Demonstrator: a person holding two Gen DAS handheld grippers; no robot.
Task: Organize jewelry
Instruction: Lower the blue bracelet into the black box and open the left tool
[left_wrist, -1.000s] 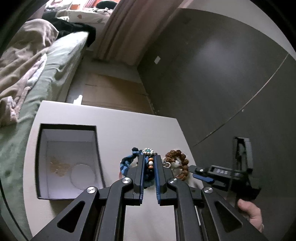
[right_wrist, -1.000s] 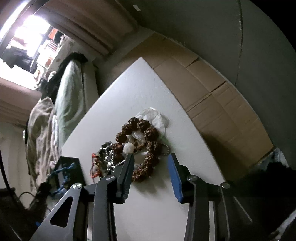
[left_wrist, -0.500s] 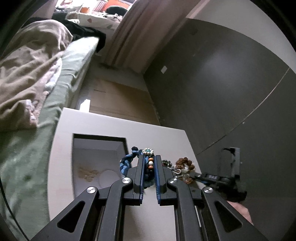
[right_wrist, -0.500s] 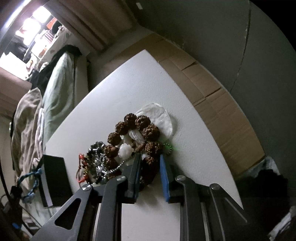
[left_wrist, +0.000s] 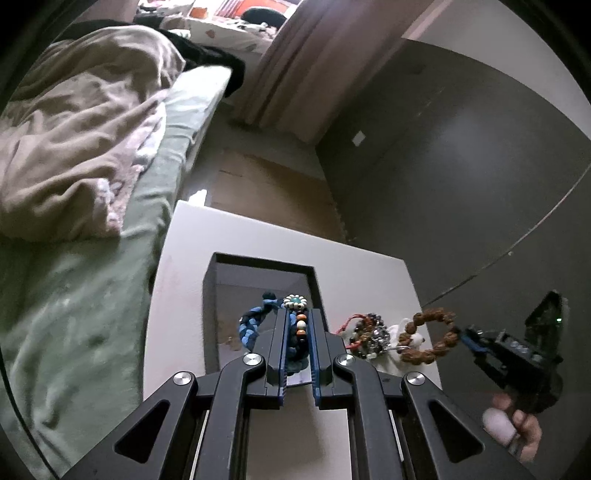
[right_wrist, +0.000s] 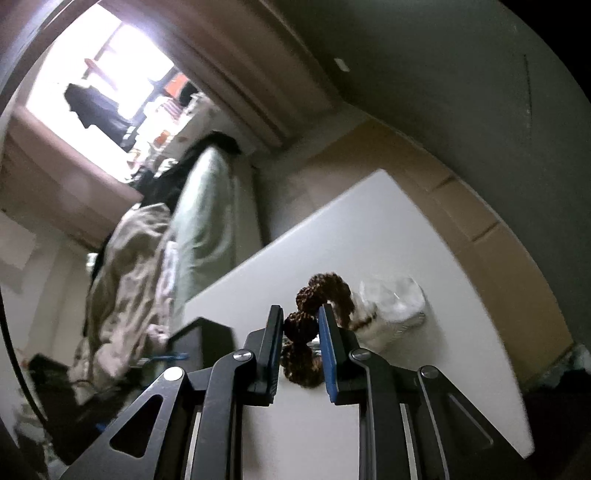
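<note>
My left gripper (left_wrist: 298, 314) is shut on a beaded bracelet (left_wrist: 300, 325) tangled with a blue braided cord (left_wrist: 251, 325), held above the open black box (left_wrist: 258, 280) with a white inside. My right gripper (right_wrist: 301, 314) is shut on a brown seed-bead bracelet (right_wrist: 301, 325) and holds it lifted off the white table (right_wrist: 388, 236). In the left wrist view the right gripper (left_wrist: 463, 334) shows at the right with the brown bracelet (left_wrist: 430, 338) hanging from it. A pile of mixed beaded jewelry (left_wrist: 369, 332) lies on the table beside the box.
A clear plastic bag (right_wrist: 395, 302) lies on the table behind the brown bracelet. A bed with a green sheet (left_wrist: 92, 295) and a rumpled blanket (left_wrist: 74, 140) runs along the table's left side. A dark wall (left_wrist: 461, 184) stands to the right.
My right gripper closed on the brown bracelet and lifted it off the table. My left gripper rose and moved over the box with its bracelets.
</note>
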